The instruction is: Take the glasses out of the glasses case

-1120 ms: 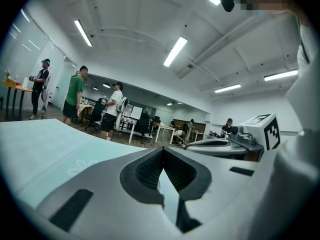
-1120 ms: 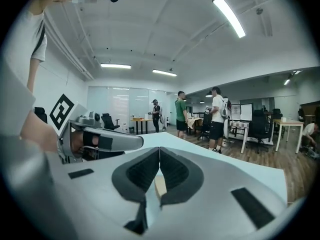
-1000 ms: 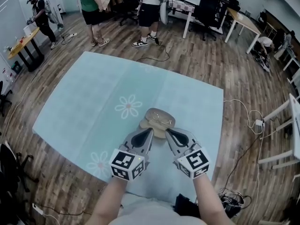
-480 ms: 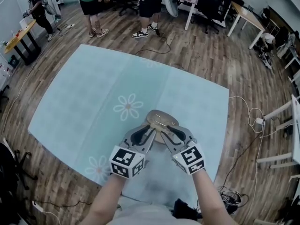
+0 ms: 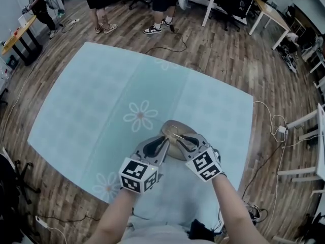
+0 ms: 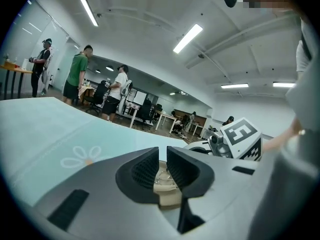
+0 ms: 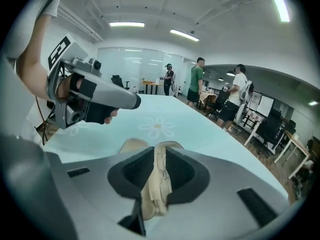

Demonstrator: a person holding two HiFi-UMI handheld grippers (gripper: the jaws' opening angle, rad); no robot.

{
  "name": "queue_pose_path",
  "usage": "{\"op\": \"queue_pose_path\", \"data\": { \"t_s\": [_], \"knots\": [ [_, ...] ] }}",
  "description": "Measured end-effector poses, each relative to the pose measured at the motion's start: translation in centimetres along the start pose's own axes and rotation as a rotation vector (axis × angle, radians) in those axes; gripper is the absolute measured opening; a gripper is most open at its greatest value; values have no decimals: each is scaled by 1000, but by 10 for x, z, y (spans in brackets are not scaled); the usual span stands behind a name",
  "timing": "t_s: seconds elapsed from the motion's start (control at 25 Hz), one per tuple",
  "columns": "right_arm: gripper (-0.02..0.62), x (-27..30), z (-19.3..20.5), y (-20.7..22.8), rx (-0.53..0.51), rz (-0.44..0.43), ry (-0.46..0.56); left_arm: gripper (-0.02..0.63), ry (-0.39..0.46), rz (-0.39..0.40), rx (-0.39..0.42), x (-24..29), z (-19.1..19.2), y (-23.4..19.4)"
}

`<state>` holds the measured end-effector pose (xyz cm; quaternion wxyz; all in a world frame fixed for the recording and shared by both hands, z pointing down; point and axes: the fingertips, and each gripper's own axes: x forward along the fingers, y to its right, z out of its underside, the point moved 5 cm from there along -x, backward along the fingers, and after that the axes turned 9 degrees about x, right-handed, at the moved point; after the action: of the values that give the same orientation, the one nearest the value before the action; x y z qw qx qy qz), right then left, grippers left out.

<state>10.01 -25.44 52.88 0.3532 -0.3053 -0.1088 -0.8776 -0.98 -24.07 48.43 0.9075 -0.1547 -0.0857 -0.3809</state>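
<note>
A beige glasses case lies open on a worktop draped in pale blue, daisy-printed cloth, near the person's edge, with both hand-held grippers converging on it. The left gripper comes in low from the case's left side. Its jaws stand almost together and appear to pinch the case's rim, steadying it. The right gripper tips down over the case. Its jaws have just been closing but remain clearly apart, with an upright flap of the case and the thin wire-framed glasses standing between them, not yet clamped. The glasses have not left the case.

The risk from here lies in what the right jaws catch. The flap and the frame stand so close together that a closing grip is likely to take both, and the case would then come up with the glasses. A hard squeeze on the slender wire could bend it, or press on a lens. If the left hold on the rim is shallow, the case may slide free or tip as the pull begins. People stand in the background, well apart from the worktop.
</note>
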Motion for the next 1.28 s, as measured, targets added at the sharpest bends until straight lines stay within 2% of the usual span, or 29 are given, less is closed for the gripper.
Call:
{"op": "queue_pose_path", "data": {
  "t_s": [0.2,0.28,0.6,0.84,1.08,1.28],
  "knots": [
    [78,19,15,3,-129,-3,-125,9,-21,-8,-19,5,9,-7],
    [78,26,22,5,-163,1,-166,9,-32,-3,-23,7,13,-9],
    [71,50,35,11,-203,-7,-265,9,-46,11,-69,13,20,-25],
    [51,55,41,14,-222,17,-284,9,-54,23,-85,15,24,-28],
    [37,60,46,13,-307,52,-307,9,-49,30,-100,17,29,-28],
    [29,61,45,17,-286,45,-315,9,-42,22,-126,21,28,-33]
  ]
}}
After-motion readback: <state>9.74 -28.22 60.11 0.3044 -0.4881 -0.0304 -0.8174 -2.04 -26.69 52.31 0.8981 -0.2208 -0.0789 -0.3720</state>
